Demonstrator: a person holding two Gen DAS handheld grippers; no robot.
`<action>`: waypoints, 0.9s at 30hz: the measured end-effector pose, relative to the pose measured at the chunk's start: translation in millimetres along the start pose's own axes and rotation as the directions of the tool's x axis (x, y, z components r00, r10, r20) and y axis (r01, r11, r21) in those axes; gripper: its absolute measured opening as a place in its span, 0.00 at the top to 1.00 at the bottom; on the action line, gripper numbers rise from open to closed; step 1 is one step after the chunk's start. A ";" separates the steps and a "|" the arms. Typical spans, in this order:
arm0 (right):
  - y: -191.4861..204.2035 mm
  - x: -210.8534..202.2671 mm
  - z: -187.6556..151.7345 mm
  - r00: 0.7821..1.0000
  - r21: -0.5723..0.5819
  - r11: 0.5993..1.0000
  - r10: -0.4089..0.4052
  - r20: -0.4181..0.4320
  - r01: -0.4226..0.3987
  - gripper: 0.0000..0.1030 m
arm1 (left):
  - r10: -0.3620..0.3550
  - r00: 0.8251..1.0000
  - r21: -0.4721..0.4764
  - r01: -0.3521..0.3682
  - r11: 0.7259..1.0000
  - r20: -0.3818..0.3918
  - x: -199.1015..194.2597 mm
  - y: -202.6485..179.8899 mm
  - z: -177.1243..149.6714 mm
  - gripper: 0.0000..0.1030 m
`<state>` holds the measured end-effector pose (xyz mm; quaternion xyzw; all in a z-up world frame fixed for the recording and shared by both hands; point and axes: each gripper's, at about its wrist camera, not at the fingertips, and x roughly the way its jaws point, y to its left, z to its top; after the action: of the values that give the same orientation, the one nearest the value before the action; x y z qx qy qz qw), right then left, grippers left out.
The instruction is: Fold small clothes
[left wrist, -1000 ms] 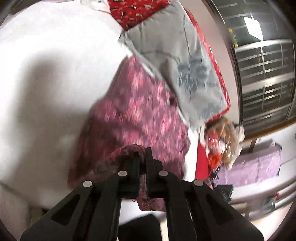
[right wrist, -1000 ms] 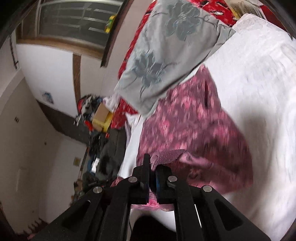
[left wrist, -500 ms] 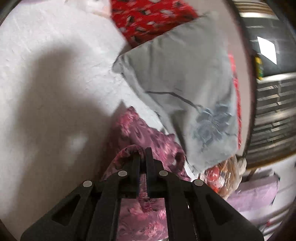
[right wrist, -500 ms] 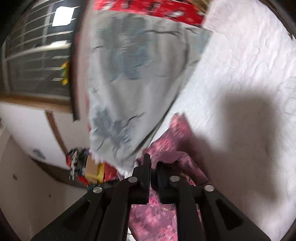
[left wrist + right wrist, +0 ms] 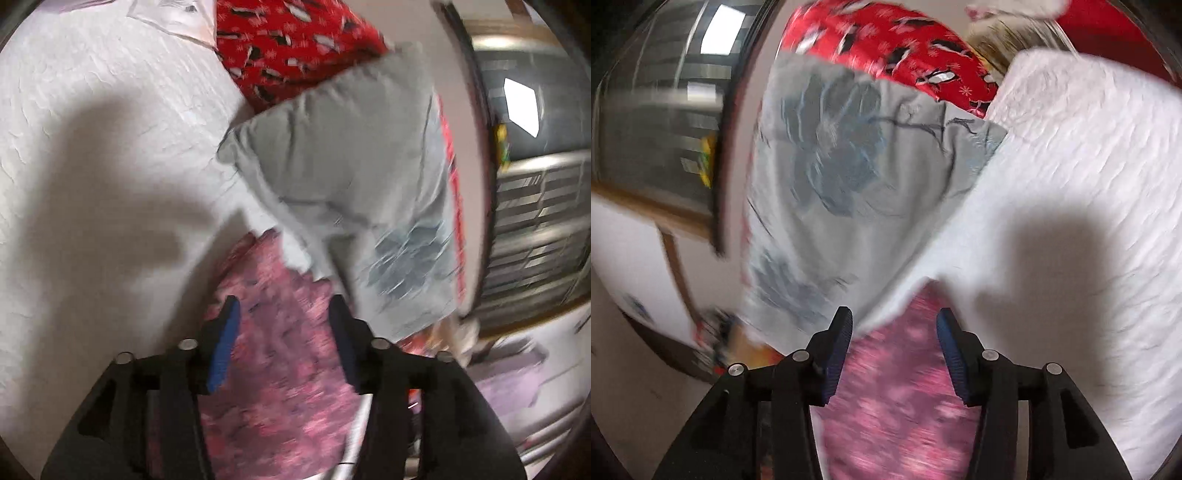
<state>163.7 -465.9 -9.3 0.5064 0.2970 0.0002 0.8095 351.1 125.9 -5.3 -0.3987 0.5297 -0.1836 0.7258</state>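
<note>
One grey pillow (image 5: pixel 343 192) beside pink garment (image 5: pixel 280 369); overlapping

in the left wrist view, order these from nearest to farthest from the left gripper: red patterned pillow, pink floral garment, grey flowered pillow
1. pink floral garment: right under the open left gripper, lying between its fingers on the white bedspread.
2. grey flowered pillow: just beyond the garment, up and to the right.
3. red patterned pillow: farthest, at the top, partly behind the grey pillow.
</note>
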 end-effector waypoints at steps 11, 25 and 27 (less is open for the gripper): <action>35.8 85.9 -21.5 0.967 -0.290 0.932 -0.247 -0.068 0.217 0.93 | 0.226 0.974 0.252 -0.215 0.944 -0.017 48.3 -29.0 -7.7 1.00; 24.4 87.1 -15.2 0.941 -0.249 0.909 -0.335 0.034 0.333 0.83 | 0.239 0.964 0.220 -0.260 0.940 0.115 36.0 -13.8 15.4 1.00; 32.7 72.7 -21.6 0.959 -0.264 0.922 -0.278 0.062 0.285 0.83 | 0.154 0.982 0.251 -0.176 0.952 0.107 29.1 -26.4 4.4 1.00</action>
<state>223.0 -410.4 -24.2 0.3432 0.3542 -0.0814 0.8661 370.1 91.3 -2.4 -0.2624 0.5010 -0.1726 0.8065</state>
